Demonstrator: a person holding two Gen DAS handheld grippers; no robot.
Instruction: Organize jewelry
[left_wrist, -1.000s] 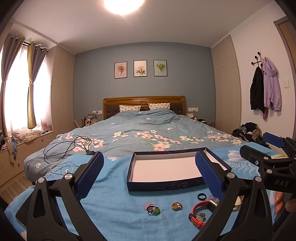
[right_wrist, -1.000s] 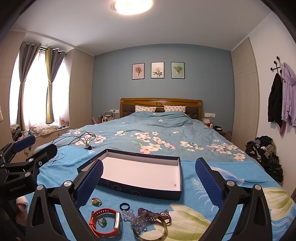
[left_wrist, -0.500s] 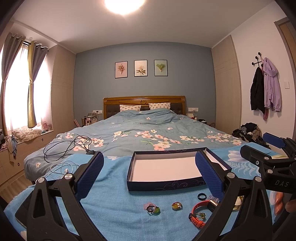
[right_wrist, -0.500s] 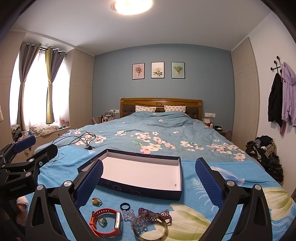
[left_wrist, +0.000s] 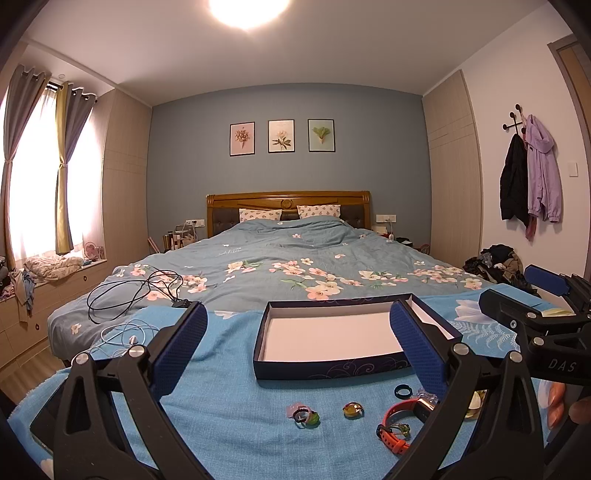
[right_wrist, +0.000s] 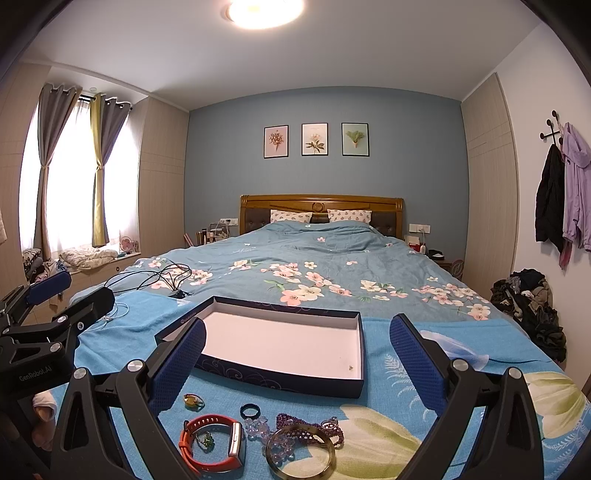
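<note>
Both tongs, left (left_wrist: 298, 345) and right (right_wrist: 297, 354), gape wide, jewelry (right_wrist: 258, 437) below them before the box (right_wrist: 284, 378).

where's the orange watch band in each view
Left wrist view: the orange rubber watch band lies low and right of centre, partly behind the left claw's right finger.
Right wrist view: it lies at bottom, left of centre, between the right claw's fingers.
Shared landmark: the open dark blue cardboard box just beyond it.

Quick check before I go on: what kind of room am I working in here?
A home bedroom: a made bed with a wooden headboard, coats hanging on wall hooks, and curtained windows.
</note>
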